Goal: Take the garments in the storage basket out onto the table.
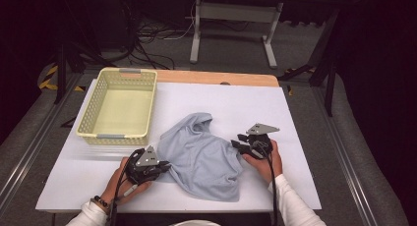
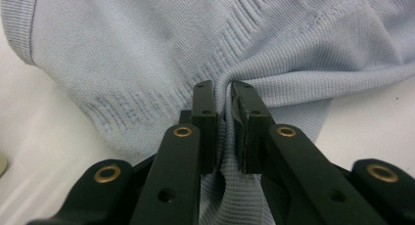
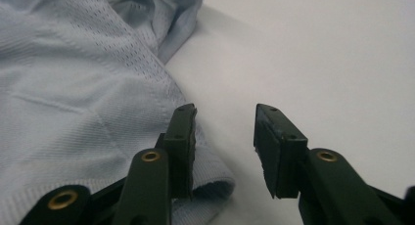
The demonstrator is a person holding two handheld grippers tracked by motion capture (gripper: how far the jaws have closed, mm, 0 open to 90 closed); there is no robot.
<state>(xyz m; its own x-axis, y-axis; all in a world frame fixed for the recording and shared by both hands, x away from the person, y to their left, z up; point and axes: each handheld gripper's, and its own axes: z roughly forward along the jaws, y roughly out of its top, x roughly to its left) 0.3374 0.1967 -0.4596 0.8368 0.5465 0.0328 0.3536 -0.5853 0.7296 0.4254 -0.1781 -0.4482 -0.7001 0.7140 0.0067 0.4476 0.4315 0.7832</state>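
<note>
A light blue knitted garment (image 1: 201, 152) lies crumpled on the white table top (image 1: 246, 103). My left gripper (image 1: 164, 165) is at the garment's left edge, and in the left gripper view it (image 2: 223, 88) is shut on a pinched fold of the ribbed fabric (image 2: 147, 54). My right gripper (image 1: 237, 141) is at the garment's right edge. In the right gripper view it (image 3: 225, 110) stands open, its left finger (image 3: 181, 137) resting on the hem of the garment (image 3: 73, 88), with bare table between the jaws.
A pale yellow perforated basket (image 1: 119, 104) stands empty at the table's back left. A strip of wooden table edge (image 1: 216, 77) shows behind the white top. Beyond it, on the floor, are cables and a grey table frame (image 1: 231, 24).
</note>
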